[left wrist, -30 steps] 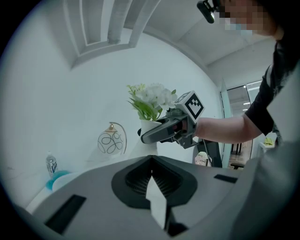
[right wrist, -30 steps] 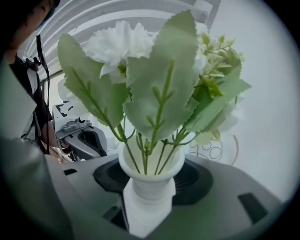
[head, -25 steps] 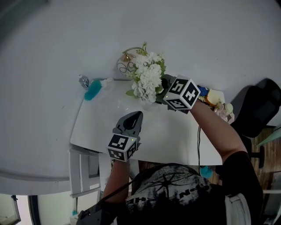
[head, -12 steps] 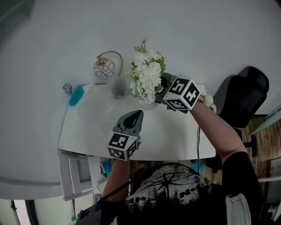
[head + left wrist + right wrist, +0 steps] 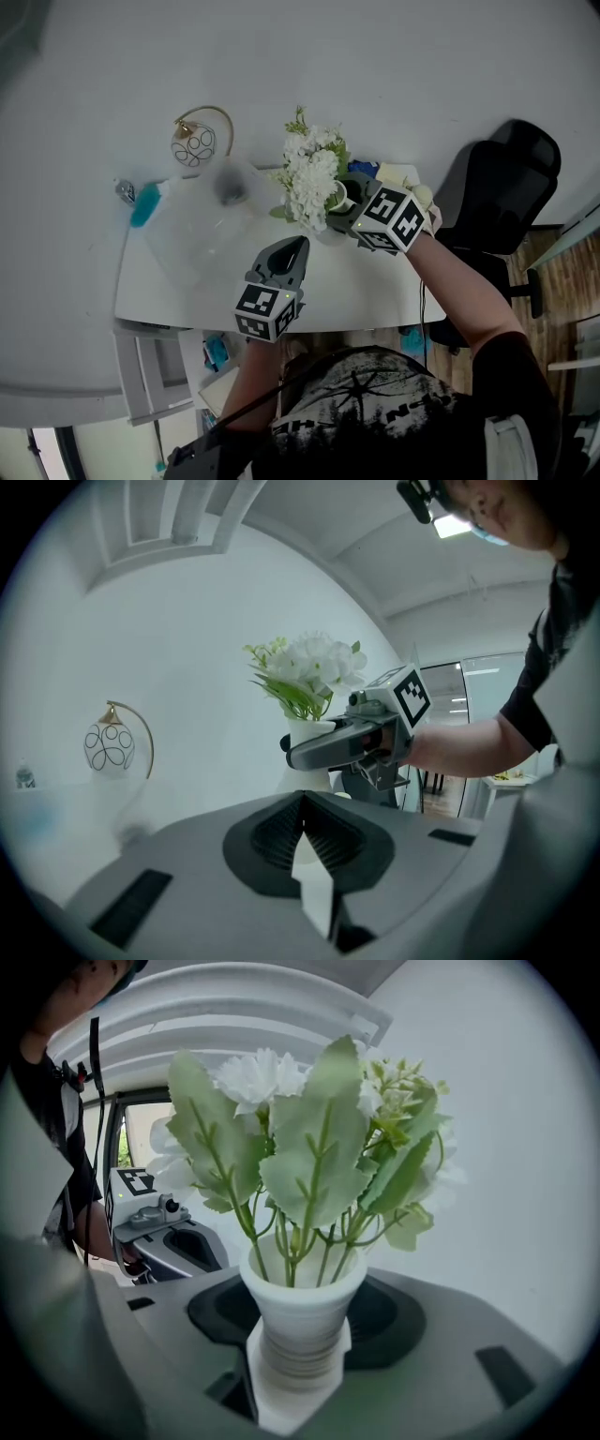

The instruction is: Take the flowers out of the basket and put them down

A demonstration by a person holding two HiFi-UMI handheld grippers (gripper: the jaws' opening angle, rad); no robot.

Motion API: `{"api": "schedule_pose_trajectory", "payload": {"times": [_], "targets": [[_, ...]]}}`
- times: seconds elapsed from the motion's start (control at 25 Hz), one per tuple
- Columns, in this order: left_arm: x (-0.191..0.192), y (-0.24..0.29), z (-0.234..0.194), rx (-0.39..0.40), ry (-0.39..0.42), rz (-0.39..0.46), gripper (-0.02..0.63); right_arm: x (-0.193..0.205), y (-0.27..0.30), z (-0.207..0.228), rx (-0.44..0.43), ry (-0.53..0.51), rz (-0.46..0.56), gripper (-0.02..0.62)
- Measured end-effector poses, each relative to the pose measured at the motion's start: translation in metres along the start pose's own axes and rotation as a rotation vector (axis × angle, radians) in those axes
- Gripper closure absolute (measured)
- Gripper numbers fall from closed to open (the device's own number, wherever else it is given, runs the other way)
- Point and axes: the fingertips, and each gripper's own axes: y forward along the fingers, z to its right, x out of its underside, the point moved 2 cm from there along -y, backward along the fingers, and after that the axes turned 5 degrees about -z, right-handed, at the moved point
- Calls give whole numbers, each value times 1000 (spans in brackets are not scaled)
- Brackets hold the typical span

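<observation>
A white table is filling the middle of the head view, with a black chair sitting at the right edge. The flowers, white blooms with green leaves, are standing upright in a white vase above the table's upper middle. The right gripper is holding them, its jaws standing wide and pressing on the ribbed neck of the vase from both sides. The left gripper is hovering below the flowers at lower centre, its jaws meeting with nothing between them. A small lamp is standing at upper left, and a teal bottle is lying at the far left. No basket is showing clearly; a blurred pale patch left of the flowers is too smeared to name. The flowers seem to be out already, so the carrying step looks to be in hand. The next move is calling for lowering the vase level onto bare table, then spreading the right jaws to let go without tipping it
</observation>
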Motion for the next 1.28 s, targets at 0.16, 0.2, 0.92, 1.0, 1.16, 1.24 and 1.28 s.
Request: {"api": "schedule_pose_trajectory", "payload": {"times": [0.16, 0.2, 0.92, 1.0, 1.16, 1.24, 1.28], "targets": [[10, 9, 14, 6, -8, -12, 595, 33, -5, -5, 7, 40, 3, 347], [12, 11, 17, 7, -11, -15, 595, 41, -7, -6, 8, 49, 4, 347], [87, 45, 41, 13, -75, -120, 595, 172, -2, -15, 97, 214, 44, 347], [94, 46, 40, 13, -80, -129, 595, 182, 1, -15, 104, 222, 43, 347], [105, 46, 39, 15, -94, -138, 595, 195, 7, -15, 123, 229, 47, 347], [111, 47, 38, 17, -100, -146, 595, 198, 10, -15, 132, 224, 53, 347], [113, 47, 37, 18, -103, -150, 595, 199, 11, -15, 136, 221, 55, 347]]}}
